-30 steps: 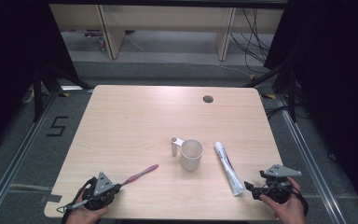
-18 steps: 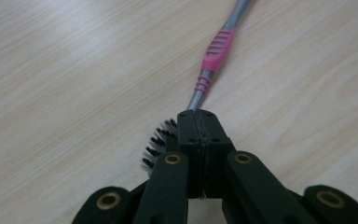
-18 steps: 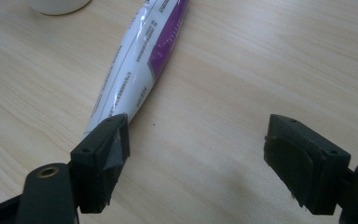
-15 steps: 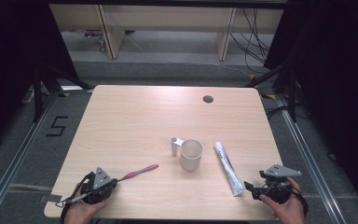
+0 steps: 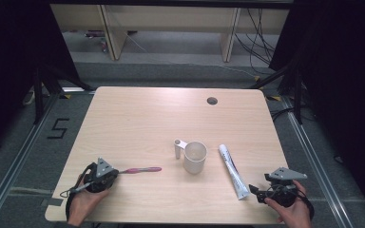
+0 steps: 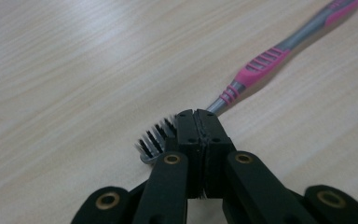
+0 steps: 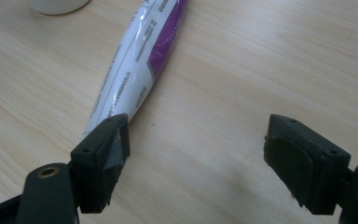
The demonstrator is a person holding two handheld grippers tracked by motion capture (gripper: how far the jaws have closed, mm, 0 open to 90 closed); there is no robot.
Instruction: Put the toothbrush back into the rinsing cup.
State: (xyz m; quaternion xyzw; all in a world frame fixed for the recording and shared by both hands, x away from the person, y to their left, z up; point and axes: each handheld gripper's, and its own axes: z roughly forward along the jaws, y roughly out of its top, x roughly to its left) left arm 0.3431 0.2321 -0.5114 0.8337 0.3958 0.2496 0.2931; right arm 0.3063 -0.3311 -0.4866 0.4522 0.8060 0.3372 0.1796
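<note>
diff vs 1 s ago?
The left gripper, shut on the toothbrush near its bristle end, slid left across the table, dragging the brush with it and swinging the handle flatter. The right gripper stayed open beside the toothpaste tube; the mug did not move.

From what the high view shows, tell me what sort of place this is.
Probably a lab or recording bay, not a home: a bare wooden table stands between black curtains, loose cables trail over the floor, and a taped number marks the floor.
</note>
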